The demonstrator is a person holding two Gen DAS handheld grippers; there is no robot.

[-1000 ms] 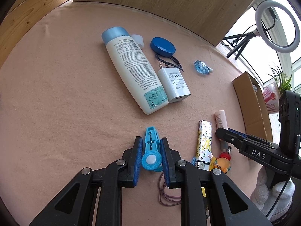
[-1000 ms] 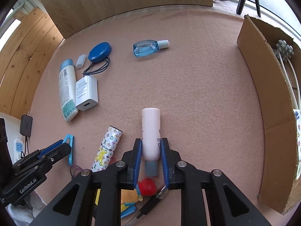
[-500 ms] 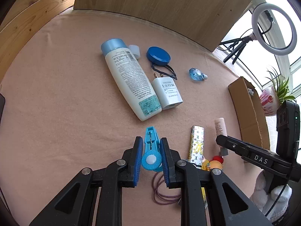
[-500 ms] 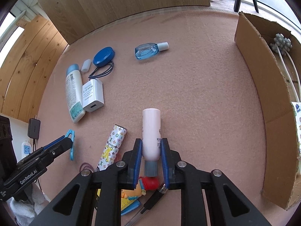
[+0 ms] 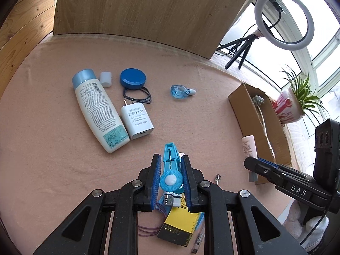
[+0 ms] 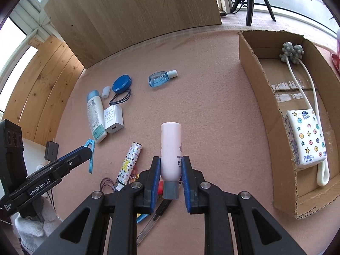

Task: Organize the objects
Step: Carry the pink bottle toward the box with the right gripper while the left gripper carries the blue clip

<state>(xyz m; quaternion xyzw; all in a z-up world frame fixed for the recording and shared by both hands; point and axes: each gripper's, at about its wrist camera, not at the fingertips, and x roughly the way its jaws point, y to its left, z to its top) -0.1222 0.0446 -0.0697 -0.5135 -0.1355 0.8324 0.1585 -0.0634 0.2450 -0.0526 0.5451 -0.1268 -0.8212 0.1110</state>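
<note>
**Plenty tucked out of sight**

The yellow ruler [image 5: 180, 226] vanishes under the left fingers [image 5: 156, 180], and so do the purple hair bands [image 5: 148, 229]. The small print on the lotion bottle [image 5: 99, 110] is too tiny to read. Over on the right view, a pen [image 6: 148, 227] slips beneath the fingers [image 6: 154, 182], and the cardboard box [image 6: 276, 127] loses its far side to the frame edge.

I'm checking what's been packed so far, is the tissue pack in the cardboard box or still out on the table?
In the box. The tissue pack lies flat on the floor of the cardboard box, inside its walls.
</note>
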